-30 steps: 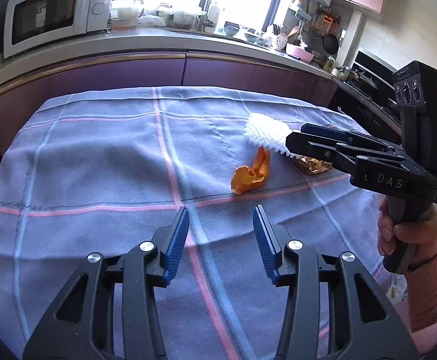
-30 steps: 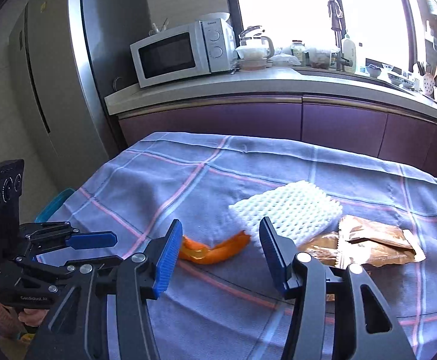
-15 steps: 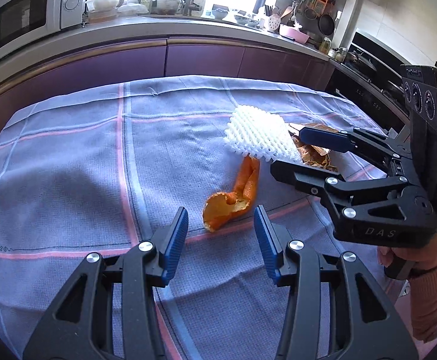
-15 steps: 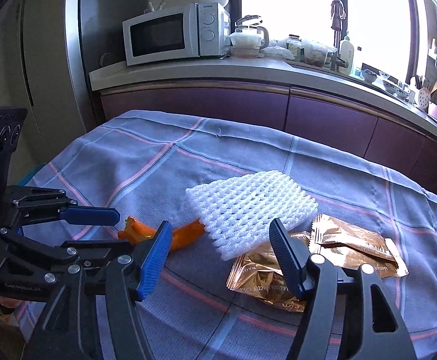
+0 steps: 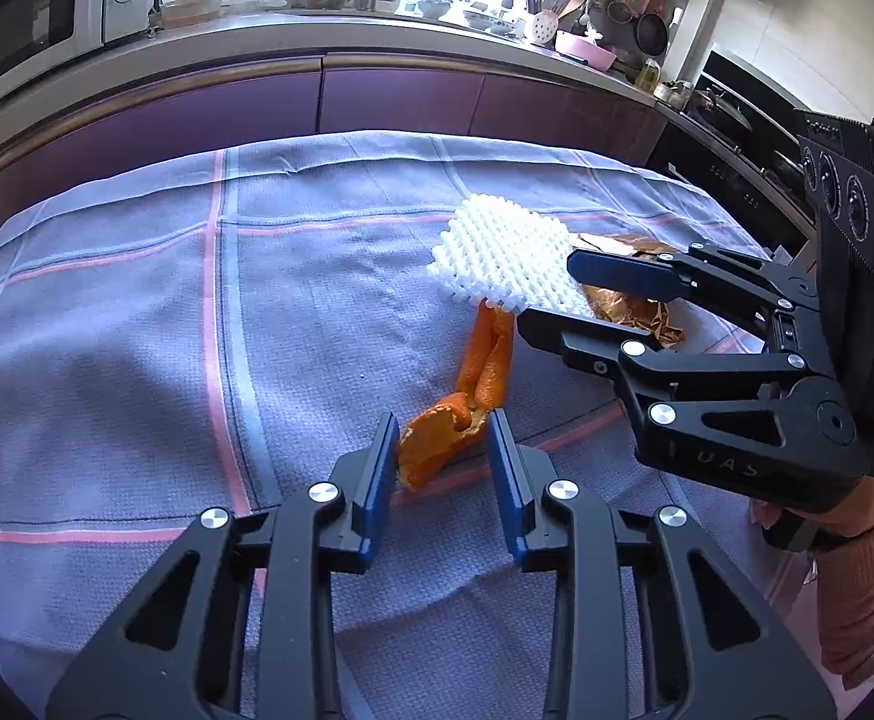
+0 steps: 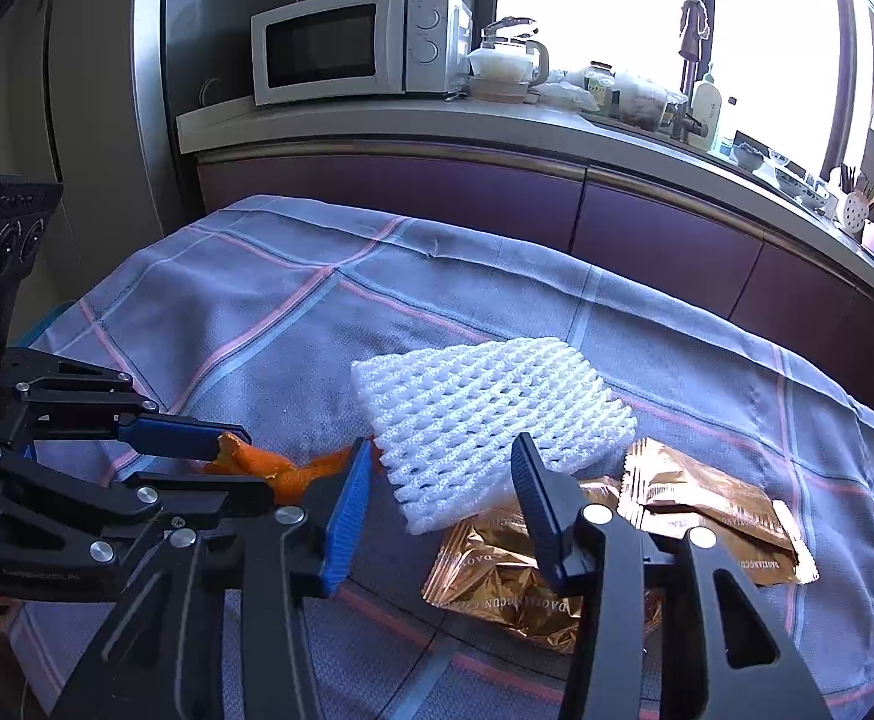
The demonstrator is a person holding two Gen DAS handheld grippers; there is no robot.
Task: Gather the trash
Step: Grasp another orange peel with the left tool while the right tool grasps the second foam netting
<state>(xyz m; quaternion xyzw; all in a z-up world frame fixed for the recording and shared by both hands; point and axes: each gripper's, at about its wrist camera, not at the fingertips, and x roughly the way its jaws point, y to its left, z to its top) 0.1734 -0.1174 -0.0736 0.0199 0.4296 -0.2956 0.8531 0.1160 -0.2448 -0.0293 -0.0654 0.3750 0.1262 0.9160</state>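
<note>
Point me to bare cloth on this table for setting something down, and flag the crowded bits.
Free: the tablecloth between the orange peel and the microwave-side edge, plus the strip along the purple cabinets. Crowded: the other end, where the white foam net overlaps the gold wrappers, with the left gripper around the peel and the right gripper over the net.

Orange peel [image 6: 284, 468] partly hidden in the right wrist view behind both grippers' fingers; far end tucked under the foam net [image 5: 506, 258]. Gold wrappers [image 5: 629, 300] mostly blocked by the right gripper [image 5: 548, 294] in the left wrist view. Wrapper print too small to read. Microwave [image 5: 23, 18] cut off by the frame edge.
</note>
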